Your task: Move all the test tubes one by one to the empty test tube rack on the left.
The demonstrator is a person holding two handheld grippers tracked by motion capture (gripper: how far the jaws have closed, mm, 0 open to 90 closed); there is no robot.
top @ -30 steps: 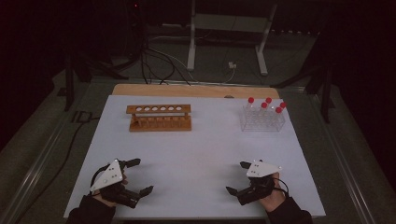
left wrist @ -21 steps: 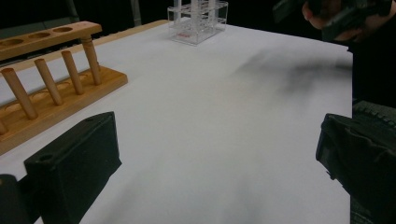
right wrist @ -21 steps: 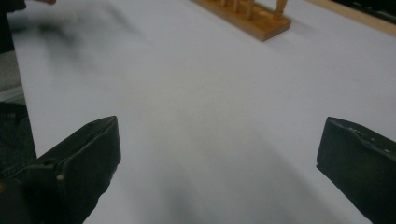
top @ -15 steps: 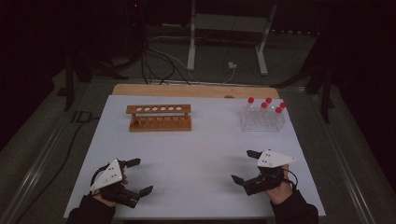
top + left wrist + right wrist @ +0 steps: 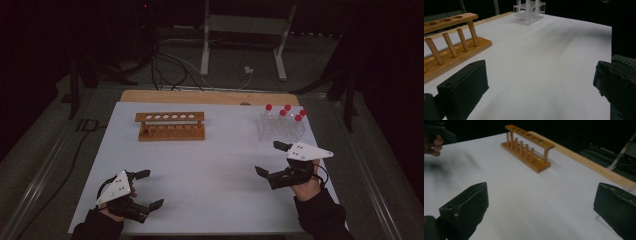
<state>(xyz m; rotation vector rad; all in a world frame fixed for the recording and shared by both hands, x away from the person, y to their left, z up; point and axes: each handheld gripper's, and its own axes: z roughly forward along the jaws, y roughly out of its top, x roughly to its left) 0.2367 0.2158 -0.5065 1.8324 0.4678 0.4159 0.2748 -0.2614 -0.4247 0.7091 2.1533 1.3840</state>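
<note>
Clear plastic rack (image 5: 281,128) far right on white table (image 5: 210,165), holding red-capped tubes (image 5: 285,113) upright | wooden rack (image 5: 170,126) far left of it, holes empty | right gripper (image 5: 274,159) near clear rack, jaws spread, holding nothing | left gripper (image 5: 148,189) at near edge, jaws spread, holding nothing | open tabletop between.

The right gripper (image 5: 540,207) hangs over the white table (image 5: 524,195), its two black jaws spread wide with nothing between them. Ahead stands the wooden test-tube rack (image 5: 529,148), empty. A hand (image 5: 432,143) shows at the far left edge.
</note>
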